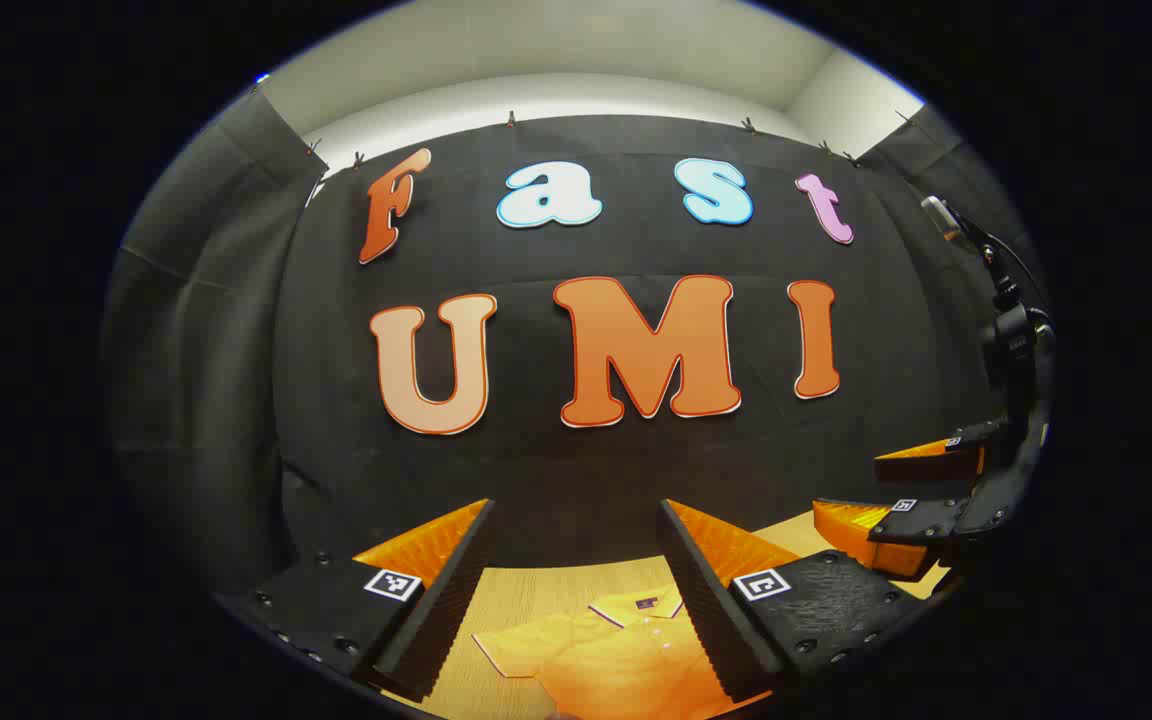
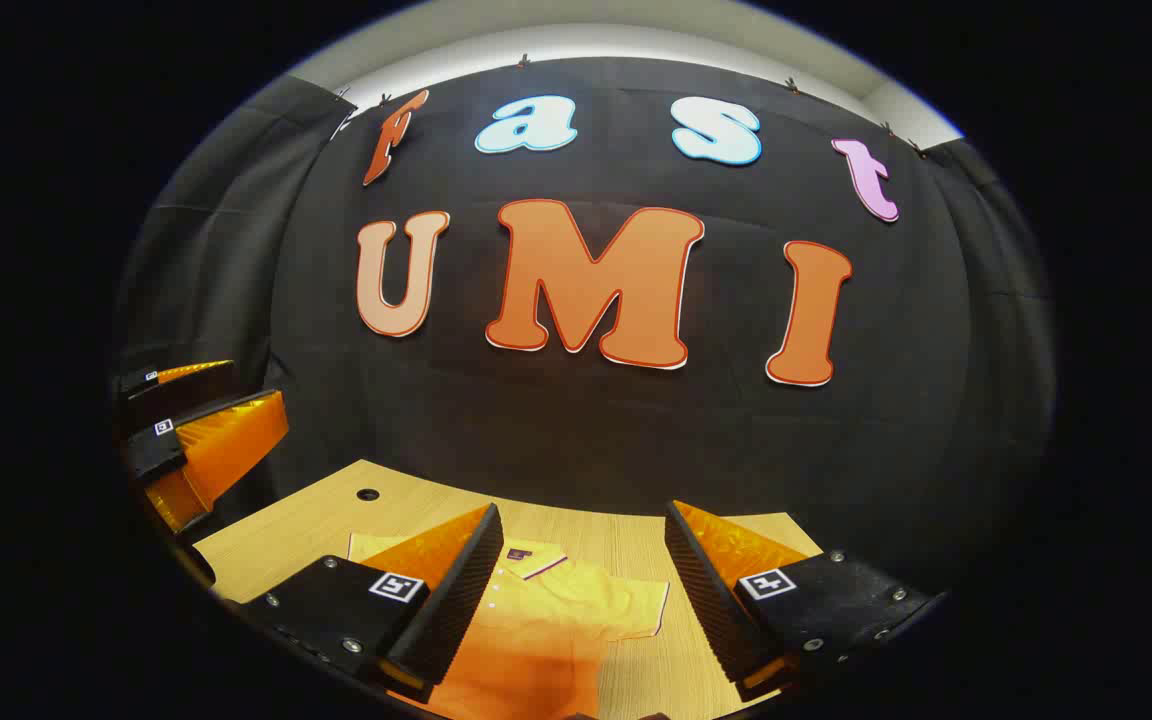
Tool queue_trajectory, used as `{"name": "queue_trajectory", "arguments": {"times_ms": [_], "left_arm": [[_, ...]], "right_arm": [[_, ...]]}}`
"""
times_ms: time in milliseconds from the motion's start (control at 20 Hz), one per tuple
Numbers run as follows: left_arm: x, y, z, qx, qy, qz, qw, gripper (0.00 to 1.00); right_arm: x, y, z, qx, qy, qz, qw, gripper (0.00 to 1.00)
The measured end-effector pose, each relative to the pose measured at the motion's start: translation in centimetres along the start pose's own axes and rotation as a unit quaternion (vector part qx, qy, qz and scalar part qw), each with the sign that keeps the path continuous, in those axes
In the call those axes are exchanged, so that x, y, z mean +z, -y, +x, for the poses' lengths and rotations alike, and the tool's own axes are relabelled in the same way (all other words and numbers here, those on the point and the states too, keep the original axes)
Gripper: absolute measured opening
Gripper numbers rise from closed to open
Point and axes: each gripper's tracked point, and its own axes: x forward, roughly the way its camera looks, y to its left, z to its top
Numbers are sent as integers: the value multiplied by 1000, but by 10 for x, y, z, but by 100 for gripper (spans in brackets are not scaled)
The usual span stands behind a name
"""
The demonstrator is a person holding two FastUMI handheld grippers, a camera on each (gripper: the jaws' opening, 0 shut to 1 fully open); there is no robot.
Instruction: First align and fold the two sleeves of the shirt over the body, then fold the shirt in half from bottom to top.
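Note:
A yellow polo shirt (image 1: 606, 655) lies flat on the wooden table (image 1: 516, 595), collar toward the back wall, short sleeves spread out. My left gripper (image 1: 576, 585) hovers above it, open, nothing between its fingers. In the right gripper view the same shirt (image 2: 561, 615) lies below my right gripper (image 2: 581, 590), which is also open and holds nothing. The right gripper (image 1: 921, 495) shows at the right edge of the left gripper view. The left gripper (image 2: 196, 425) shows at the left edge of the right gripper view. Both hang well above the cloth.
The wooden table (image 2: 316, 520) has a small round hole (image 2: 368, 494) near its back left part. Black cloth walls close the booth behind and at both sides. A dark stand with cables (image 1: 1011, 330) rises at the right in the left gripper view.

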Motion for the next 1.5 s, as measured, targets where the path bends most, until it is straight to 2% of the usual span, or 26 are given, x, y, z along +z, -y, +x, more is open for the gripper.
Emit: {"name": "queue_trajectory", "arguments": {"times_ms": [500,850,1300,1500], "left_arm": [[1,0,-3,11,3,6,1000,98],[-8,-14,-5,40,-15,-3,999,98],[-6,-9,-21,45,-15,14,999,97],[-4,-14,-33,59,-14,22,998,98]], "right_arm": [[0,10,13,-3,3,-7,1000,98],[-3,3,9,13,2,-15,1000,98],[-34,32,23,-4,-47,-16,999,98],[-63,48,42,-3,-93,-11,996,98]]}}
